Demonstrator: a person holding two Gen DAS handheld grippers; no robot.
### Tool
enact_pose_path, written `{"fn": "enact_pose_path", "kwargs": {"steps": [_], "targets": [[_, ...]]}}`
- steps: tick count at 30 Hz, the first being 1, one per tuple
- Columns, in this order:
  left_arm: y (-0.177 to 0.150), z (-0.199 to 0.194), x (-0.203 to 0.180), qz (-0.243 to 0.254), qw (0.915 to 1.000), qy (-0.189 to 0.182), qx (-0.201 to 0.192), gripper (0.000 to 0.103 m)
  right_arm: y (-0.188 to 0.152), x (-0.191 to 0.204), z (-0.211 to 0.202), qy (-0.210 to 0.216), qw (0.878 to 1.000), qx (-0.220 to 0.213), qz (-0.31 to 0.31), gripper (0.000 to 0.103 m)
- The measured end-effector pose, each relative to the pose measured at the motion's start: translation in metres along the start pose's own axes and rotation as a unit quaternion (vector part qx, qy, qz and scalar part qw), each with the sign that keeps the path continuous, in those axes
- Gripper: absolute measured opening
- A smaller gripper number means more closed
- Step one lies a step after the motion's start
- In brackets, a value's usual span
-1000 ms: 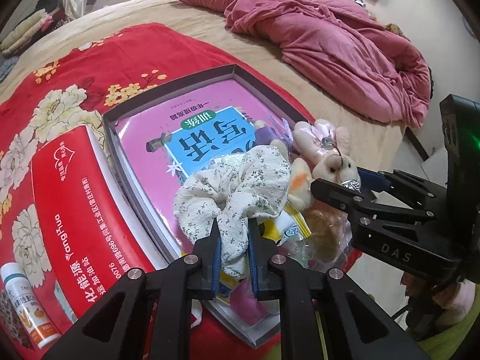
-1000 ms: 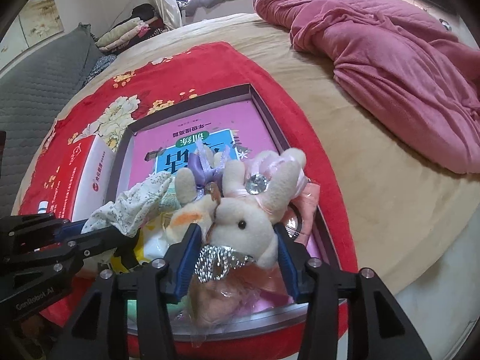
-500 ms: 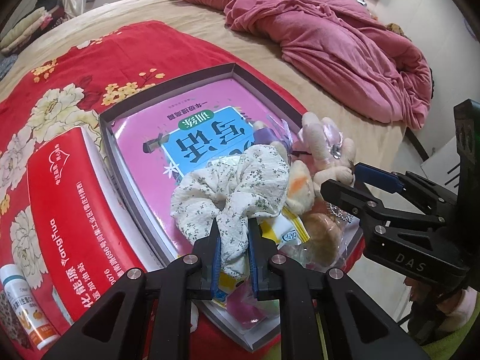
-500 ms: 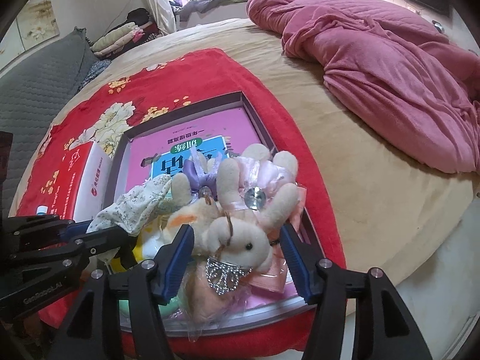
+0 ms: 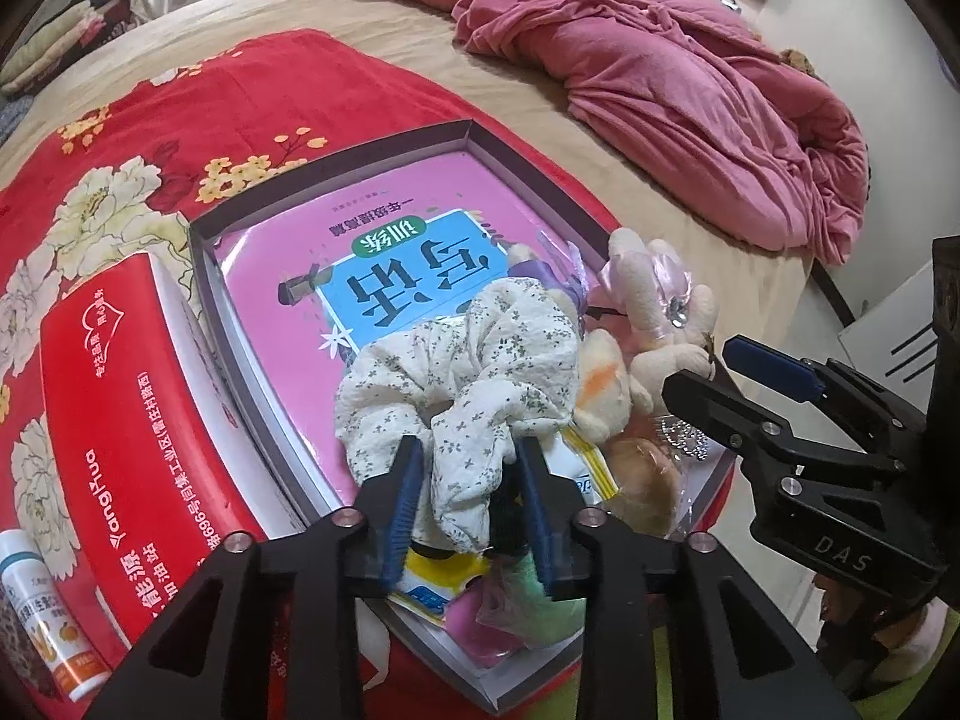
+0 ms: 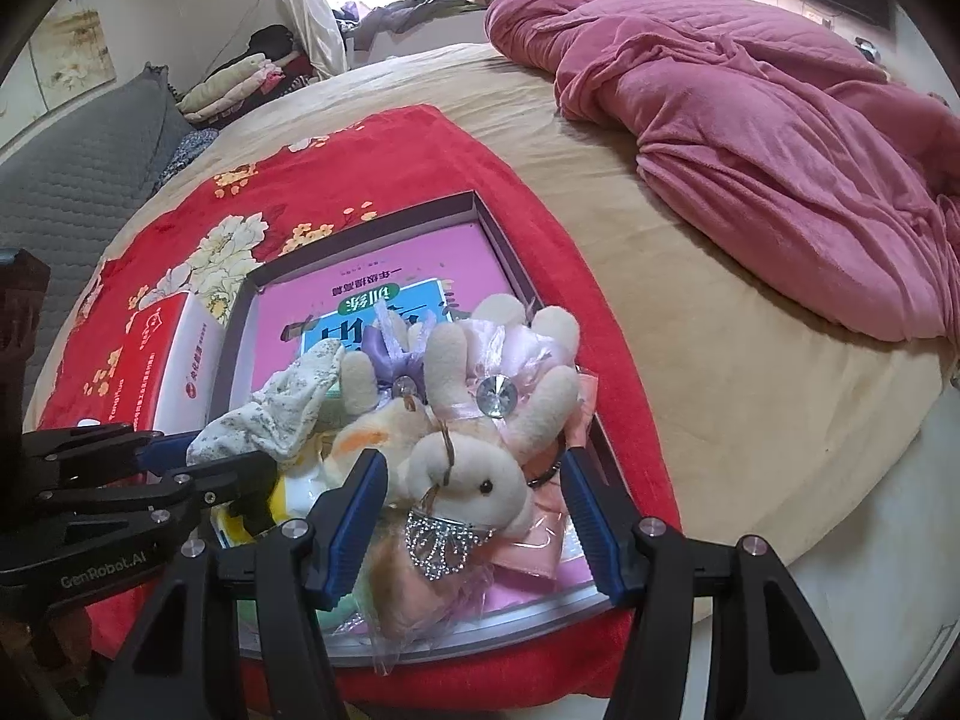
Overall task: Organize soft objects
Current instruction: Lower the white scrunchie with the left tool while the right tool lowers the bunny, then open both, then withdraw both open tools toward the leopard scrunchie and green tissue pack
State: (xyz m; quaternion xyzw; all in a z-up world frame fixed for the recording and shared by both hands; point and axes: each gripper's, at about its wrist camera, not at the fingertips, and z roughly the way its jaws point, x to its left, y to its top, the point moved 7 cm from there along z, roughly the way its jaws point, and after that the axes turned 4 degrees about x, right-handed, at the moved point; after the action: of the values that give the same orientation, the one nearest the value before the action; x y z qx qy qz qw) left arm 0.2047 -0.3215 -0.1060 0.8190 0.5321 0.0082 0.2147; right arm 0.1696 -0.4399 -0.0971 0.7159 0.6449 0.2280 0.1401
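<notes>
While both grippers hang over the near end of the tray, the bed [image 6: 690, 420] spreads far ahead, with a pink quilt [image 6: 750, 138] bunched well beyond and to the right. Red floral blanket [image 5: 180, 120] lies under everything close in. On it sits the tray [image 5: 336, 186], running from just under the fingers out ahead; a pink book [image 5: 390, 252] fills its floor. Red box [image 5: 114, 420] lies left of the left gripper, touching the tray wall. A small bottle [image 5: 36, 612] sits at far lower left.

Soft things are piled at the tray's near end, on the book. Scrunchie [image 5: 474, 372], white floral, sits straight ahead of the left gripper [image 5: 471, 498]; a tail of it hangs between the jaws. Those jaws have just been opening, and gaps now show on both sides of the cloth, so it looks released. Plush rabbit [image 6: 474, 474] lies between the fingers of the right gripper [image 6: 474, 516], jaws spread wide, pads clear of it, also just let go. A second plush [image 6: 372, 420] with a purple bow and some wrapped bits lie around it.

Progress: both soft items look placed in the tray, so this drop-off seems done. Left to do: back both grippers out. Whether more soft items wait elsewhere, cannot tell.
</notes>
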Motion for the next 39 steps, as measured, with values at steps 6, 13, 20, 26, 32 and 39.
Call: {"fn": "enact_pose_path", "kwargs": {"steps": [6,13,20,26,32,39], "targets": [[0.001,-0.003,-0.001,0.0,1.0,-0.004,-0.003,0.045,0.0,0.002,-0.001,0.004,1.0,-0.002,-0.002,0.06],[0.001,-0.004,-0.002,0.001,1.0,-0.008,-0.002,0.049,0.001,0.0,-0.003,-0.003,1.0,-0.003,0.002,0.064],[0.001,-0.006,-0.003,0.001,0.9999,-0.014,-0.001,0.061,0.0,-0.004,-0.005,-0.011,1.0,-0.004,0.012,0.065],[-0.001,-0.012,-0.003,0.002,0.9999,-0.011,-0.008,0.072,-0.001,-0.005,-0.007,-0.017,1.0,-0.003,0.019,0.067],[-0.002,-0.025,-0.003,0.005,0.9997,-0.015,-0.018,0.075,0.0,-0.007,-0.014,-0.023,0.999,-0.009,0.031,0.071],[-0.002,-0.047,-0.007,0.01,0.9988,-0.028,-0.038,0.077,0.006,0.0,-0.034,-0.035,0.999,-0.028,0.026,0.072]]}}
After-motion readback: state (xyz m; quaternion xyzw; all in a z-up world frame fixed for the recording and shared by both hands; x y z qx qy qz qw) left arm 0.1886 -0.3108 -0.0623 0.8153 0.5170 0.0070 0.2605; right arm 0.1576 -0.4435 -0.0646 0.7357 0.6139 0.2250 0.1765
